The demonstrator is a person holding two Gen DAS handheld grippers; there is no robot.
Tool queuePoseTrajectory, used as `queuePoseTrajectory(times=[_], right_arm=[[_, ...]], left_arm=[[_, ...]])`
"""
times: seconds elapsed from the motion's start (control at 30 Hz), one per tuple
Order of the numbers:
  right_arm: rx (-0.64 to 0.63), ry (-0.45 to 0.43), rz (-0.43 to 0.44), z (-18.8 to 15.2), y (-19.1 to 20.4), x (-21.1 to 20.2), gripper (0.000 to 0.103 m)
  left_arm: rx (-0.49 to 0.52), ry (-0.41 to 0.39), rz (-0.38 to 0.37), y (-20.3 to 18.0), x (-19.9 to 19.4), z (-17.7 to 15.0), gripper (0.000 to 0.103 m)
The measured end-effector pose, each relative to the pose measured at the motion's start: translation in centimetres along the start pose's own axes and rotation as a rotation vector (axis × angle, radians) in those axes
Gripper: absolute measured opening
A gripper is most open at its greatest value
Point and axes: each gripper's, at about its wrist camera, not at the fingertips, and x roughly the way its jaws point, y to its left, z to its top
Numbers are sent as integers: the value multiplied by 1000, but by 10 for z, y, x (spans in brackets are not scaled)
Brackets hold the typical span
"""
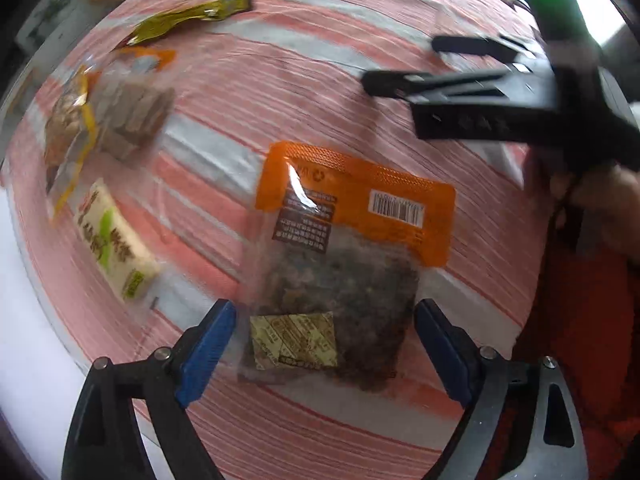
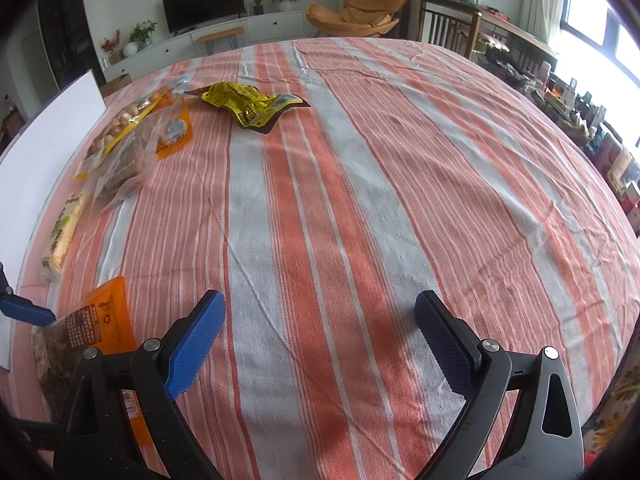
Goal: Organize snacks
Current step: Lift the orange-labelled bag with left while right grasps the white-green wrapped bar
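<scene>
The left tool (image 1: 326, 344) points straight down, its two blue pads (image 1: 206, 350) spread wide and pressing on nothing. The right tool (image 2: 320, 340) is angled downward and forward, its blue pads (image 2: 196, 344) likewise wide apart with only open space between them. In the left wrist view the right tool (image 1: 400, 62) reaches in from the right side, with the person's hand (image 1: 600, 200) gripping behind it.
</scene>
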Motion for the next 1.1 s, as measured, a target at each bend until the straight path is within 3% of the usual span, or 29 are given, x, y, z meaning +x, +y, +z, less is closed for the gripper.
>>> queuePoseTrajectory(times=[0.17,0.3,0.37,0.43,0.57,0.63,0.73,0.8,0.87,1.0,1.1], right_arm=[[1,0,-1,0,0,0,97],[0,0,0,0,0,0,97],[0,1,1,0,0,0,97],[-1,1,4,0,-1,0,97],[33,-7,43,1,-8,-2,97],[95,-21,106,1,-19,-5,97],[160,-41,194,1,-28,-11,97],[88,-50,221,2,-13,-15,97],[-49,-20,306,7,20,-18,97],[-228,113,506,40,98,-21,94],[-364,277,512,66,166,-3,93]], left_arm=[[24,8,63,-17,11,5,103],[-17,-57,74,-36,13,3,102],[-118,-133,93,-36,5,-7,85],[-221,-180,122,-33,-1,-27,77],[-467,-315,171,-39,-10,-75,74],[-591,-379,188,-37,-14,-99,74],[-713,-442,151,-30,-13,-109,75],[-711,-431,166,-27,-11,-105,75],[-683,-422,201,-30,-10,-100,75],[-660,-428,253,-29,-5,-104,76],[-655,-425,273,-30,-6,-105,76]])
